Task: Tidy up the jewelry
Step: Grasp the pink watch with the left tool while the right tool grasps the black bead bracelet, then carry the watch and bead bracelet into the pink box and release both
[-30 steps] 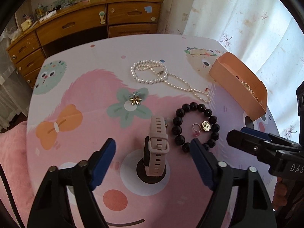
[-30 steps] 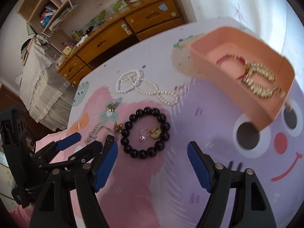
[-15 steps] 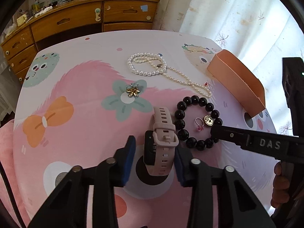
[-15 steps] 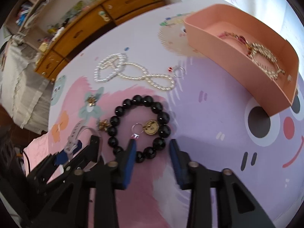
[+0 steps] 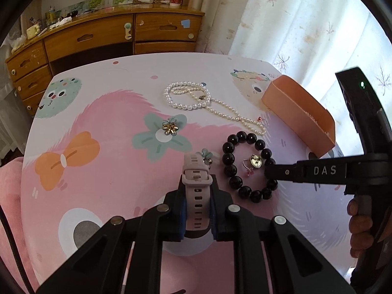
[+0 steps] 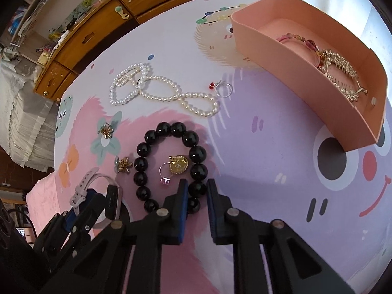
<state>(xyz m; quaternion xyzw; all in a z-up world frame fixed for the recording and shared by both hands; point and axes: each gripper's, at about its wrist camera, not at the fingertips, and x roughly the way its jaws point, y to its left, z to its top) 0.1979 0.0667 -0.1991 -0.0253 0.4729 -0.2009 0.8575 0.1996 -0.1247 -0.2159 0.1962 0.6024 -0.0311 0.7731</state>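
My left gripper (image 5: 198,188) has its jaws closing on a pale pink watch (image 5: 196,171), with the blue pads pressed against both sides of the strap. Its band (image 6: 84,183) arches up in the right wrist view. To the right lies a black bead bracelet (image 6: 156,132). My right gripper (image 6: 197,186) points steeply down, jaws closing on one near bead, pads against it. Inside the bracelet's loop rest a gold heart charm (image 6: 177,165) and a pink-stone ring (image 6: 164,175). The peach tray (image 6: 281,56) at the right holds a gold chain (image 6: 340,68) and a red bracelet.
A pearl necklace (image 6: 159,93) lies looped behind the bracelet, with a red-stone ring (image 6: 224,88) at its end. Two gold flower earrings (image 6: 105,131) (image 6: 123,165) sit left of the bracelet. A hand (image 5: 359,225) holds the right gripper. Wooden drawers (image 5: 110,36) stand beyond the table.
Both grippers went from wide open to closed: the left one around the watch strap, the right one around a bead of the black bracelet. The right gripper also tipped downward and came closer.
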